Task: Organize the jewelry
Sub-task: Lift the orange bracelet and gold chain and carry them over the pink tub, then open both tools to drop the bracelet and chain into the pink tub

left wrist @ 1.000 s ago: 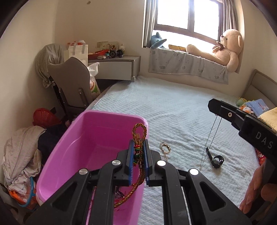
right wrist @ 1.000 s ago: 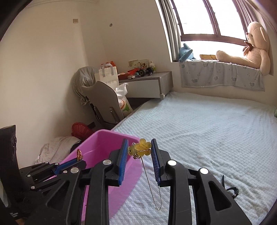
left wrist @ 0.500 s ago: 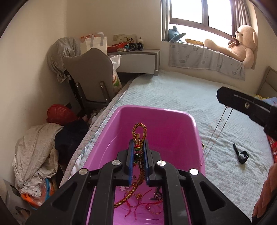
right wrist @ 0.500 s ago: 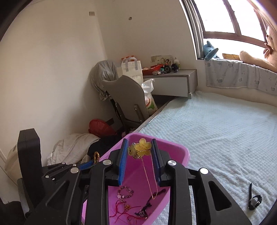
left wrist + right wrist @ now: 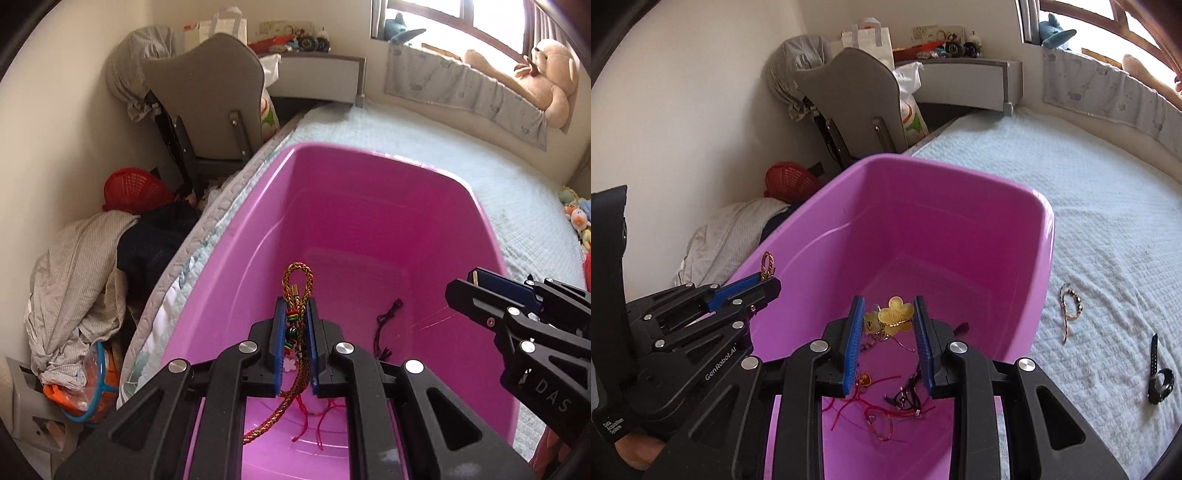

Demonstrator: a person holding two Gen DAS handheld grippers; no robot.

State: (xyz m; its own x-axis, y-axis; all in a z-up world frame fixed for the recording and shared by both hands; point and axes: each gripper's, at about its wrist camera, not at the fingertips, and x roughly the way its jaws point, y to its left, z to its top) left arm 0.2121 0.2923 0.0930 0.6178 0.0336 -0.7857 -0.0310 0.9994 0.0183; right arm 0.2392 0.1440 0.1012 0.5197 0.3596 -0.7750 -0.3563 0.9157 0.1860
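A pink plastic tub [image 5: 476,206] [image 5: 1045,236] stands on the bed. My left gripper [image 5: 294,314] is shut on a braided gold-and-red cord bracelet [image 5: 297,280] and holds it over the tub. My right gripper [image 5: 888,317] is shut on a yellow flower-charm necklace [image 5: 895,315], also over the tub; its thin chain hangs down. Red cords and dark jewelry [image 5: 886,406] lie on the tub floor. A beaded bracelet [image 5: 1069,302] and a black watch [image 5: 1158,376] lie on the bedspread right of the tub.
The light blue bedspread [image 5: 1108,184] stretches right and back to a window seat with a teddy bear [image 5: 546,77]. Left of the bed stand a grey chair [image 5: 210,96], a red basket [image 5: 129,188] and a clothes pile [image 5: 74,280].
Both grippers have moved left and down over the pink tub, each still holding its piece. The view has closed in on the tub's inside.
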